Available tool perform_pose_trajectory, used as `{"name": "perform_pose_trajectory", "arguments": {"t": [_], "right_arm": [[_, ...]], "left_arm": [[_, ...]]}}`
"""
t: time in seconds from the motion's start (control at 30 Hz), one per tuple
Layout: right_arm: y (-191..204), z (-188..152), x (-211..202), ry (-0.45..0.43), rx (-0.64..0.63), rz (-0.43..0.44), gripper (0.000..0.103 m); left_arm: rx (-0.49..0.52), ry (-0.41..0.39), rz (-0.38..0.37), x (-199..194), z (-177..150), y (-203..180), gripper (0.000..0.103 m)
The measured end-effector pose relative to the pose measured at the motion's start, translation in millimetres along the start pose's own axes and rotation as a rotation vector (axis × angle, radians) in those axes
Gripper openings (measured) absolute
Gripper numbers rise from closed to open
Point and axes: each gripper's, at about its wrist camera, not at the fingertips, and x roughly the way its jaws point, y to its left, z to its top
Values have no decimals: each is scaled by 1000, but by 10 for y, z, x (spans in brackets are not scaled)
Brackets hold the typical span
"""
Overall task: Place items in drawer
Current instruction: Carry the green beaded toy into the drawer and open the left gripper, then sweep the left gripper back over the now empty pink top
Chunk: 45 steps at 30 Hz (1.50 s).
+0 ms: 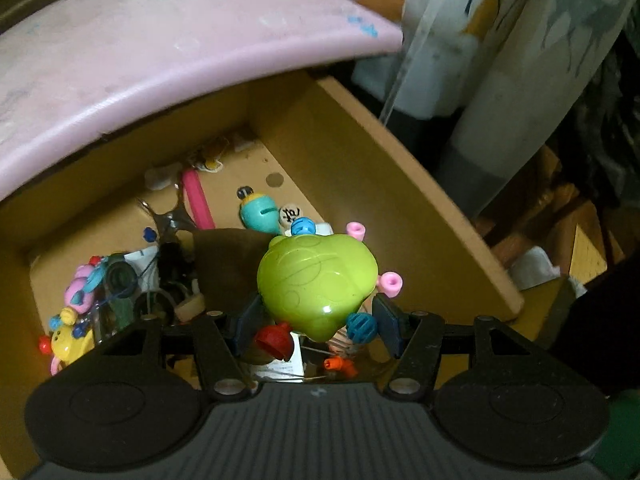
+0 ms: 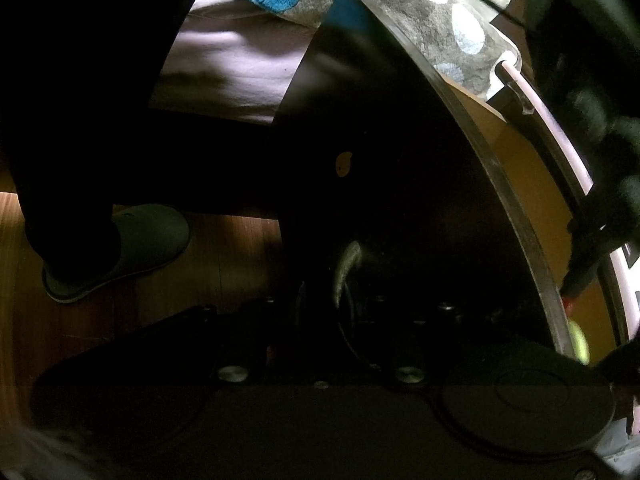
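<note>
A: Left wrist view?

B: The left gripper [image 1: 318, 314] clamps a glossy lime-green heart-shaped plastic toy [image 1: 316, 286], one blue pad on each side, above the open tan wooden drawer [image 1: 360, 160]. Beyond the toy in the drawer lie a teal egg-shaped toy [image 1: 258, 214] and a pink stick [image 1: 198, 200].

A: Right wrist view?

B: Very dark. The right gripper [image 2: 340, 320] sits at the drawer's dark front; its jaws look narrow around a dull metal handle [image 2: 346, 270], but actual contact I cannot tell. A grey slipper [image 2: 132, 248] is left of the drawer.
</note>
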Motion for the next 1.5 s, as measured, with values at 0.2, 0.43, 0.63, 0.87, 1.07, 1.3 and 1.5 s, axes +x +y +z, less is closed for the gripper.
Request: {"name": "perform_pose_trajectory", "arguments": {"t": [0.2, 0.43, 0.63, 0.87, 1.07, 1.3, 1.5], "right_arm": [[11, -2, -6, -3, -2, 0, 20], [11, -26, -18, -6, -2, 0, 20], [12, -28, -32, -3, -2, -1, 20], [8, -27, -38, -1, -5, -2, 20], [8, -13, -32, 3, -8, -2, 20], [20, -9, -21, 2, -8, -3, 23], [25, -9, -12, 1, -8, -3, 24]], "left_arm": [[131, 94, 102, 230, -25, -124, 75], [134, 65, 159, 82, -68, -147, 78], [111, 78, 205, -4, -76, -105, 78], [115, 73, 237, -122, -78, -141, 78], [107, 64, 256, -234, -68, -160, 78], [90, -10, 262, -537, 43, -130, 78], [53, -261, 283, -1054, 333, 53, 78]]}}
